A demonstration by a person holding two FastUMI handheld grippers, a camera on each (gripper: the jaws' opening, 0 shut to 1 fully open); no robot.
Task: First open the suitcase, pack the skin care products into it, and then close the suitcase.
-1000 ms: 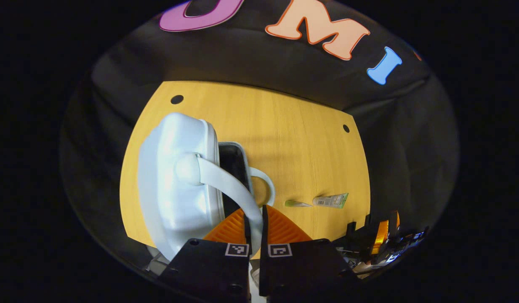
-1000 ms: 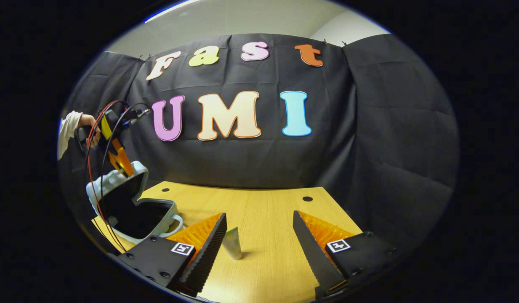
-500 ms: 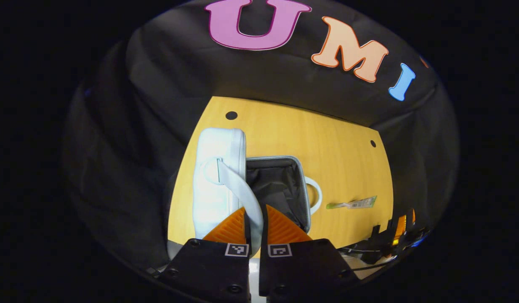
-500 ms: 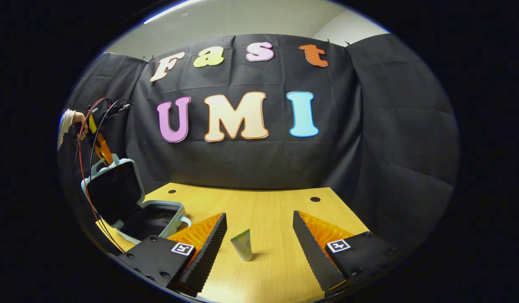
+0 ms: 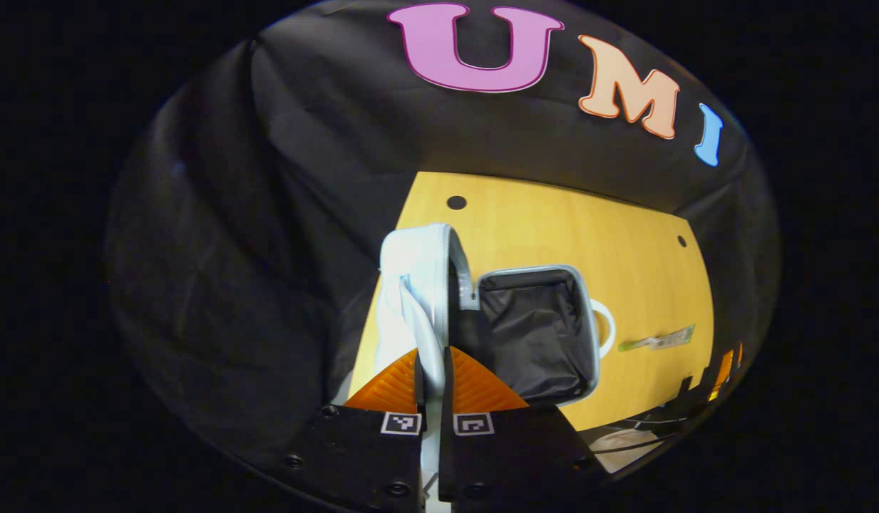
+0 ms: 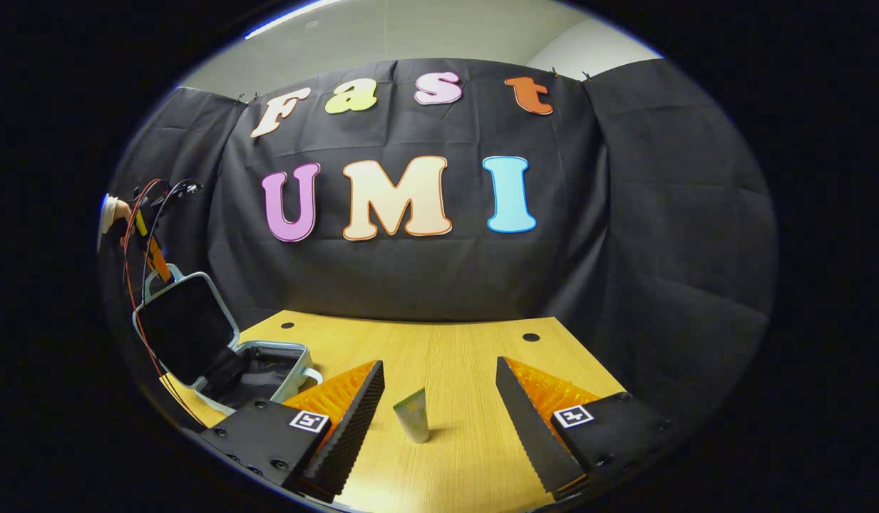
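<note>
A small white suitcase lies open on the wooden table (image 5: 553, 228). Its lid (image 5: 419, 285) stands upright, its black-lined base (image 5: 539, 335) lies flat. My left gripper (image 5: 432, 367) is shut on the lid's white handle strap (image 5: 416, 320). In the right gripper view the lid (image 6: 186, 328) and base (image 6: 257, 370) sit at the far left, with the left gripper (image 6: 154, 260) above the lid, held by a hand (image 6: 115, 210). A green-and-white skin care tube (image 6: 414, 417) lies on the table between the spread fingers of my right gripper (image 6: 439, 420), which is open. The tube (image 5: 656, 342) lies right of the base.
Black cloth walls close in the table (image 6: 453, 356) at the back and sides. Two dark round holes (image 6: 530, 337) mark the table's far corners. Red and black cables (image 6: 136, 285) hang from the left gripper beside the lid. The base's own handle (image 5: 607, 328) points toward the tube.
The left gripper has swung the lid up and back by its handle strap, from part open to upright, baring the black lining. The right gripper has barely moved; the tube stays between its fingers.
</note>
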